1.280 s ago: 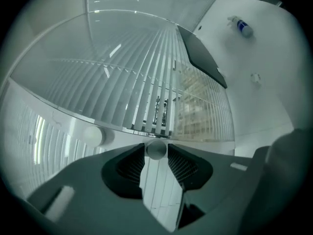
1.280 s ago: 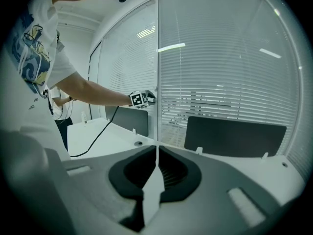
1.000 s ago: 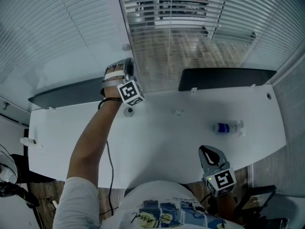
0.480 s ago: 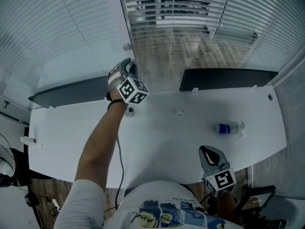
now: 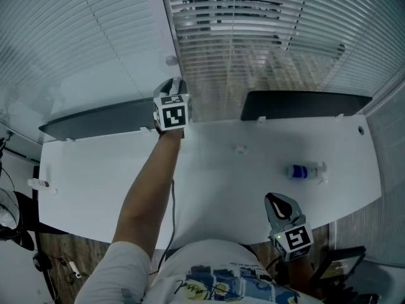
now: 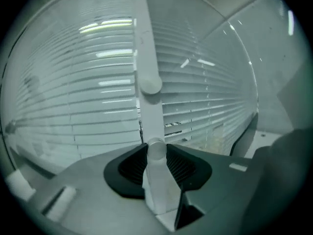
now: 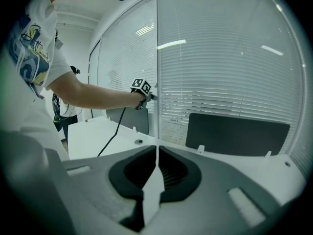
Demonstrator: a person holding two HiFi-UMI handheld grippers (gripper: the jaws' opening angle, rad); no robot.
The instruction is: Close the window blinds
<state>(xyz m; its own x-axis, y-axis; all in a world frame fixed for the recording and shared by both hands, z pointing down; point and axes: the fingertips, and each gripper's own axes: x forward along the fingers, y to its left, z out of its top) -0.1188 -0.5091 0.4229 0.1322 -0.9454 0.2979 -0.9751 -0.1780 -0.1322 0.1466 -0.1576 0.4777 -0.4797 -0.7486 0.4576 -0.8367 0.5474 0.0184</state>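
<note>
At the window post (image 5: pixel 169 24), between two panes, the left gripper (image 5: pixel 174 88) is clamped on a white knob (image 6: pixel 156 148). Its dark pads press on the knob from both sides. A second knob (image 5: pixel 171 60) sits higher on the same post, clear of the gripper. The person's left arm reaches across the white table (image 5: pixel 221 170) to hold the gripper there.

The blinds (image 5: pixel 253 37) hang behind the glass to the right of the post. Their slats are tilted open enough for the wood floor beyond to show through. The slats in the pane to the left of the post look nearly flat.

Two dark panels (image 5: pixel 304 103) stand along the table's far edge, one on each side of the post.

The right gripper (image 5: pixel 273 199) rests low at the table's near edge, well apart from the window, with its jaws closed together on nothing. A small bottle (image 5: pixel 304 170) lies on its side on the table, just beyond it.
</note>
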